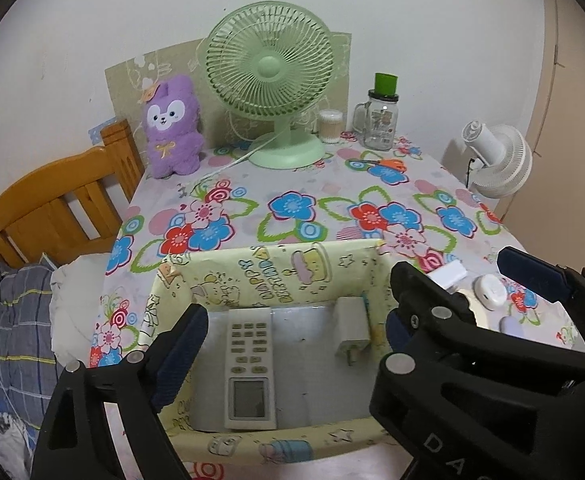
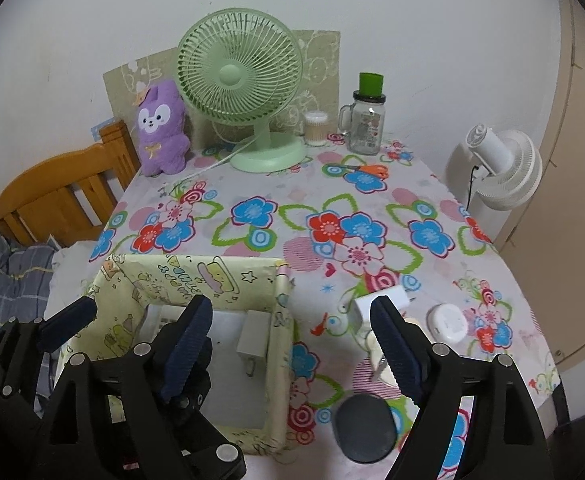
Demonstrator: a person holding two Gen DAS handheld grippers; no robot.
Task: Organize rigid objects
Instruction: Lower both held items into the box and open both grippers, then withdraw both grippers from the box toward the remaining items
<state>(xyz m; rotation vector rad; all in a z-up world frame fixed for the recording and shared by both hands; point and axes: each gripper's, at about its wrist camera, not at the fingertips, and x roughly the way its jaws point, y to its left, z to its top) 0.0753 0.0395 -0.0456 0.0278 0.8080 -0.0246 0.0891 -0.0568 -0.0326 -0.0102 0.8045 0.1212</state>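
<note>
A yellow cartoon-print box (image 1: pixel 276 276) stands at the near edge of the flowered table. A grey-white remote control (image 1: pixel 250 364) and a white plug adapter (image 1: pixel 352 328) lie inside it. My left gripper (image 1: pixel 288 340) hangs open above the box with nothing between its pads. My right gripper (image 2: pixel 292 344) is open too, straddling the box's right wall (image 2: pixel 280 344), and holds nothing. On the cloth to the right of the box lie a white charger (image 2: pixel 388 300), a round white device (image 2: pixel 450 322) and a dark oval disc (image 2: pixel 366 428). A cream item is partly hidden behind the right finger (image 2: pixel 396 352).
At the back stand a green desk fan (image 1: pixel 268 72), a purple plush toy (image 1: pixel 172 128), a cotton-swab tub (image 1: pixel 329 126) and a glass mug jar with a green lid (image 1: pixel 378 120). Orange scissors (image 1: pixel 388 164) lie nearby. A white fan (image 1: pixel 500 156) stands right, a wooden headboard (image 1: pixel 52 208) left.
</note>
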